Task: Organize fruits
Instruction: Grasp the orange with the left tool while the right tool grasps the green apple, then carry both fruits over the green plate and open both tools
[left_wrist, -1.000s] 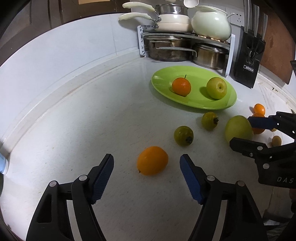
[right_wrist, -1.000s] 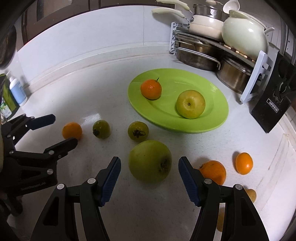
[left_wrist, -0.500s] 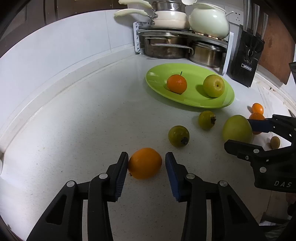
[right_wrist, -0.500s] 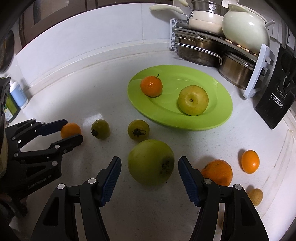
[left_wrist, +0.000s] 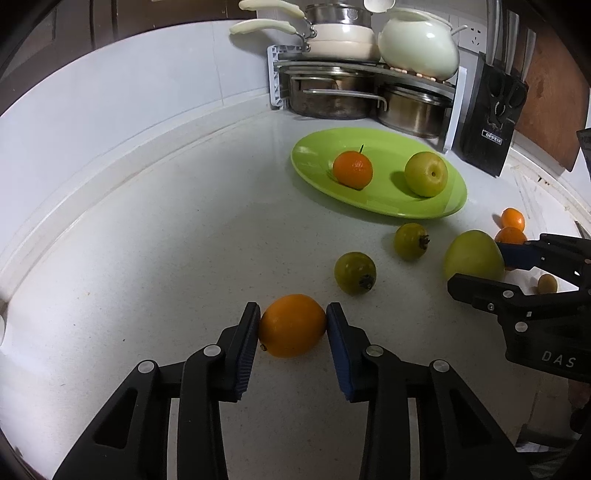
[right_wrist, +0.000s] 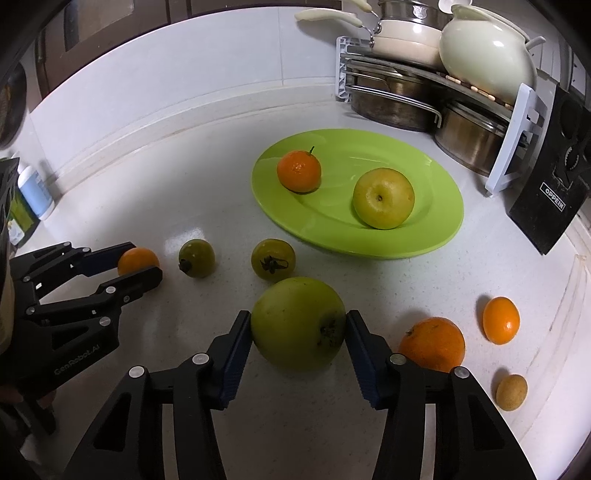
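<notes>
My left gripper (left_wrist: 291, 325) is shut on an orange fruit (left_wrist: 292, 325) that rests on the white counter; it also shows in the right wrist view (right_wrist: 137, 261). My right gripper (right_wrist: 298, 325) is shut on a large green apple (right_wrist: 298, 322), seen from the side in the left wrist view (left_wrist: 473, 255). A green plate (right_wrist: 436, 221) holds a tangerine (right_wrist: 298, 170) and a yellow-green apple (right_wrist: 383, 198). Two small green tomatoes (right_wrist: 197, 257) (right_wrist: 273, 259) lie in front of the plate.
Two oranges (right_wrist: 432, 344) (right_wrist: 501, 320) and a small brown fruit (right_wrist: 511, 392) lie right of my right gripper. A pot rack (right_wrist: 424, 99) and a black knife block (right_wrist: 550, 199) stand behind the plate. A bottle (right_wrist: 35, 192) stands far left by the wall.
Both grippers have moved forward and closed: the left on the orange fruit, the right on the large green apple. The fruits remain on the counter.
</notes>
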